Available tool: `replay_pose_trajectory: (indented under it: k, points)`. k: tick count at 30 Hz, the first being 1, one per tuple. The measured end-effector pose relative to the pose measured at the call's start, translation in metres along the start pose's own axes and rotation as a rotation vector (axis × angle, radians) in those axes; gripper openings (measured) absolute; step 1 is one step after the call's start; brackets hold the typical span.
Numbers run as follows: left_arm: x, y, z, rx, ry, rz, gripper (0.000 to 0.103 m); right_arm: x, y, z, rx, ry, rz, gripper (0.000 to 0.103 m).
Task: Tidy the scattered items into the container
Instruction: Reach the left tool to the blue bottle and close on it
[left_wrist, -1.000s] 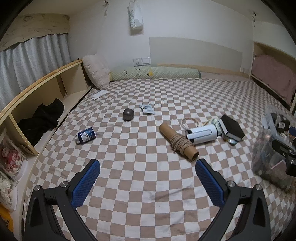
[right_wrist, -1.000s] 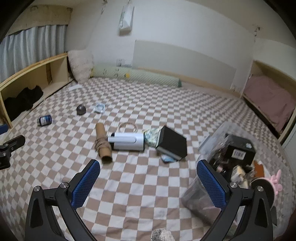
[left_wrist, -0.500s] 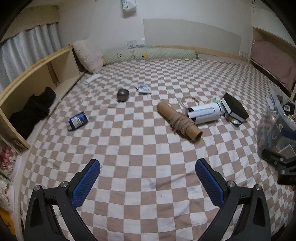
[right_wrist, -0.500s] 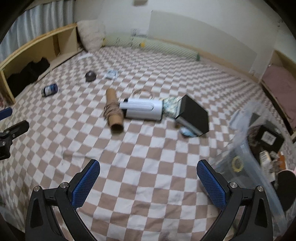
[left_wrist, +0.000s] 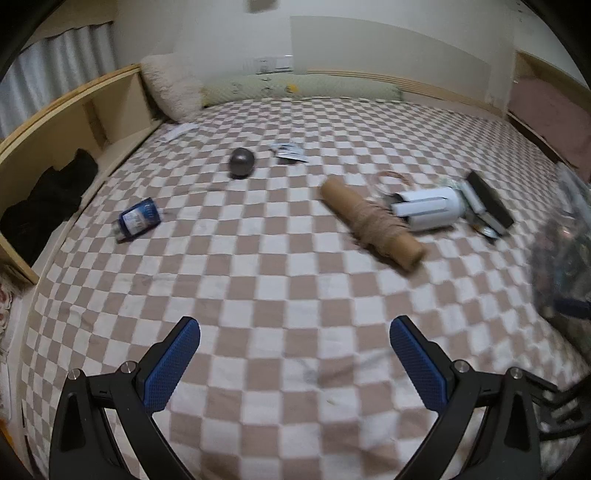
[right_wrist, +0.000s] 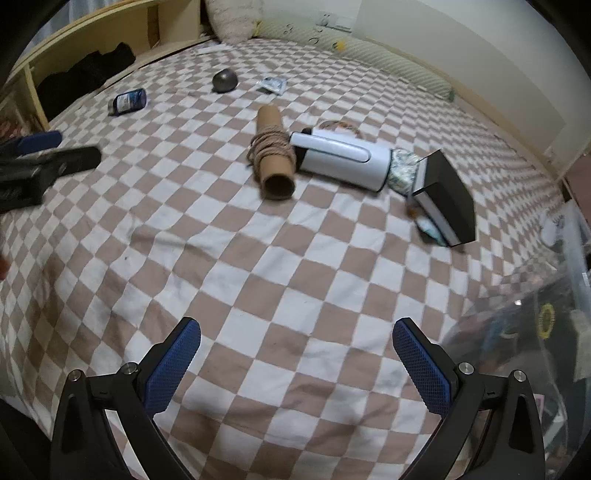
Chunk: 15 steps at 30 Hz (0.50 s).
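Container (right_wrist: 561, 325) sits at my far right, a clear bin already holding odds and ends, its wall just beside my right gripper (right_wrist: 295, 363). Ahead lies the checked bed (right_wrist: 258, 280), with everything else scattered on it.

Biggest loose piece is the white cylinder (right_wrist: 343, 158), lying on its side, long axis running left to right across my right view. Its left end touches the tube (right_wrist: 275, 155), a cardboard roll wound with twine, whose long axis points nearly straight at my right fingers (right_wrist: 171, 369), open mouth toward me. A black box (right_wrist: 448, 194) leans just right of the cylinder.

Farther off on the left: a blue bottle (left_wrist: 138, 219), a dark ball (left_wrist: 242, 168), a small packet (left_wrist: 290, 153).

Both grippers are spread wide and holding nothing. My left gripper (left_wrist: 295, 363) hovers low over bare bedding, well short of anything.

I judge the right hand nearer the tube and cylinder; the tube would want a grip across its width, so I'd come at it from above.
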<state>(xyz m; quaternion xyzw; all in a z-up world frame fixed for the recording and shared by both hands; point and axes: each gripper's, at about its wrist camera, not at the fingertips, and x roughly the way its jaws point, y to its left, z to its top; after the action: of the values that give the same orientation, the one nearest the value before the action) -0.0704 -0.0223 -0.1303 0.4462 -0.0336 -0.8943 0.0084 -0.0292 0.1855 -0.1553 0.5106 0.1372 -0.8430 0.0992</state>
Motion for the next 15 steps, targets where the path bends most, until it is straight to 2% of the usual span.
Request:
replay_pose_trajectory:
  k: [10, 15]
  points:
    - [0.068, 0.096, 0.013, -0.185, 0.053, 0.109, 0.103, 0.019, 0.008, 0.017, -0.066, -0.038, 0.028, 0.103]
    - [0.080, 0.137, 0.037, -0.253, 0.001, 0.153, 0.103, 0.032, 0.016, 0.042, -0.091, -0.045, 0.061, 0.103]
